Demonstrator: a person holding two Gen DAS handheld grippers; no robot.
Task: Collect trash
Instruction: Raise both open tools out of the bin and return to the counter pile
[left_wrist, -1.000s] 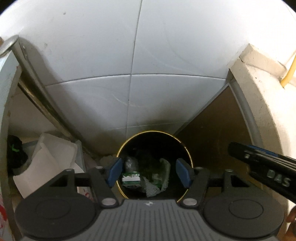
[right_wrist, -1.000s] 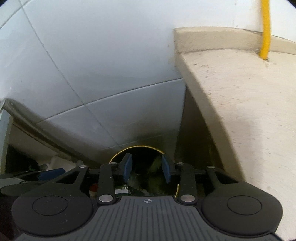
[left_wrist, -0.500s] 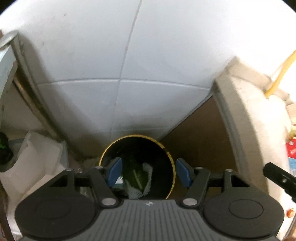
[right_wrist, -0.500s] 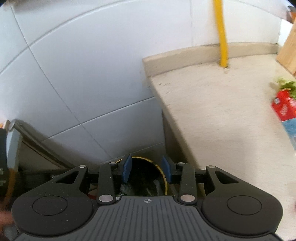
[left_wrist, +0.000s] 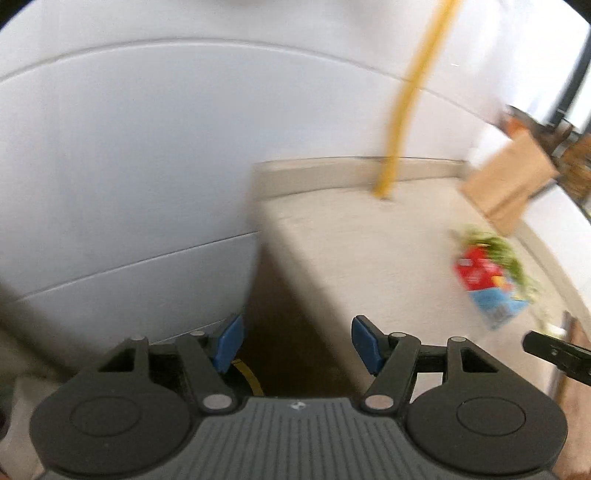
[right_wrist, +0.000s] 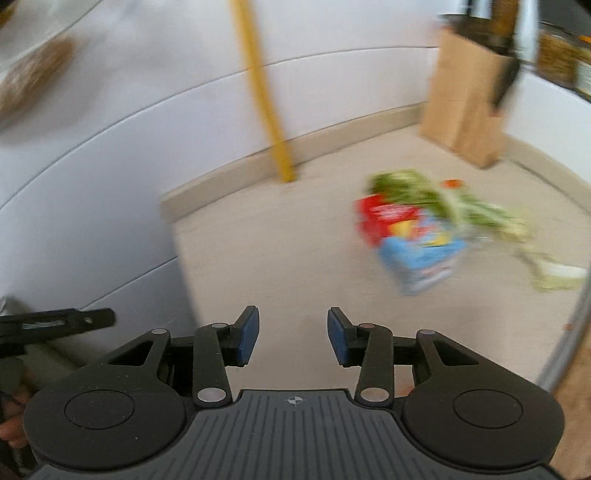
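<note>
Red and blue carton (right_wrist: 410, 243) lying flat on the beige counter (right_wrist: 288, 258), toward its right side, well clear of the back edge. Blurred in both views; print unreadable. Green leafy scraps (right_wrist: 443, 199) draped over the carton's far end and trailing off to the right, touching it. Small orange-red bit (right_wrist: 453, 183) just behind the greens; cannot tell what. Same carton (left_wrist: 487, 284) and greens (left_wrist: 506, 254) seen from the left wrist near the counter's right edge.

Wooden knife block (right_wrist: 465, 99) upright at the back right corner of the counter, dark handles poking from its top. Yellow pipe (right_wrist: 266, 96) rising from the counter's back edge up the white tiled wall (right_wrist: 110, 147), well left of the carton.

Right gripper (right_wrist: 293, 334) over the counter's front part, blue pads apart, nothing between them; jaws just been opening. Carton ahead and to the right, not touched.

Left gripper (left_wrist: 297, 343) off the counter's left end, above the dark gap beside it, blue pads wide apart and empty. Sliver of a yellow-rimmed bin (left_wrist: 247, 373) showing just below the left pad, mostly hidden by the gripper body. Tip of the other gripper visible at the edge of each view.
</note>
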